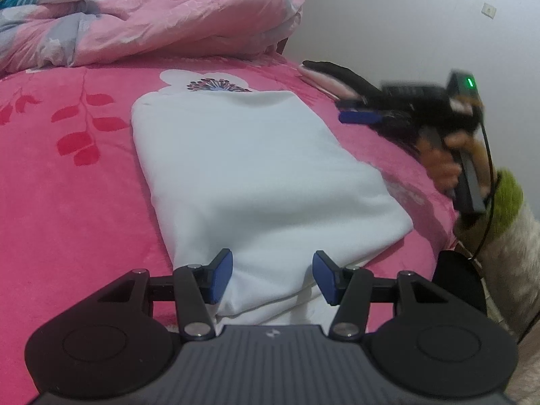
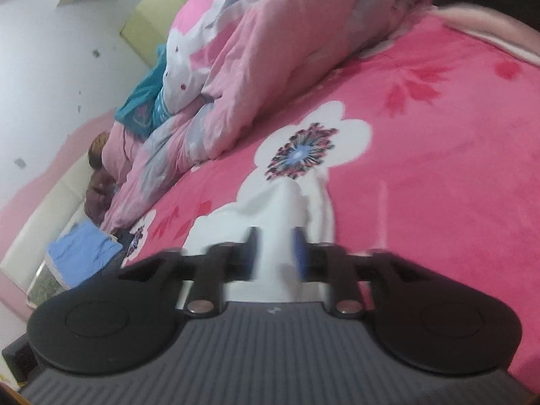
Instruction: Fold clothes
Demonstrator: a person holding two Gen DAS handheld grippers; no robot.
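White knit cloth, a folded garment (image 1: 256, 175), lies flat on the pink floral blanket (image 1: 67, 202) of the bed, its long axis running away from the left gripper (image 1: 272, 276). It looks light, soft and limp, with several layers stacked. It would sag and slide open if lifted by one layer only. The plush blanket beneath probably drags on it a little.

Left gripper: jaws apart, astride the near end of the garment, pads not pressing on it.

Right gripper (image 2: 274, 253): blurred in both views. Its jaws stand apart with white cloth showing between them, but I cannot tell for sure whether the pads touch it. From the left wrist view it is at the far right corner of the garment, held in a person's hand (image 1: 445, 162).

Judgement on handling: take hold at the folded edge or at a corner, pinching all layers together, both ends at once. The bunched quilt (image 1: 152, 17) behind lies well apart from the garment.
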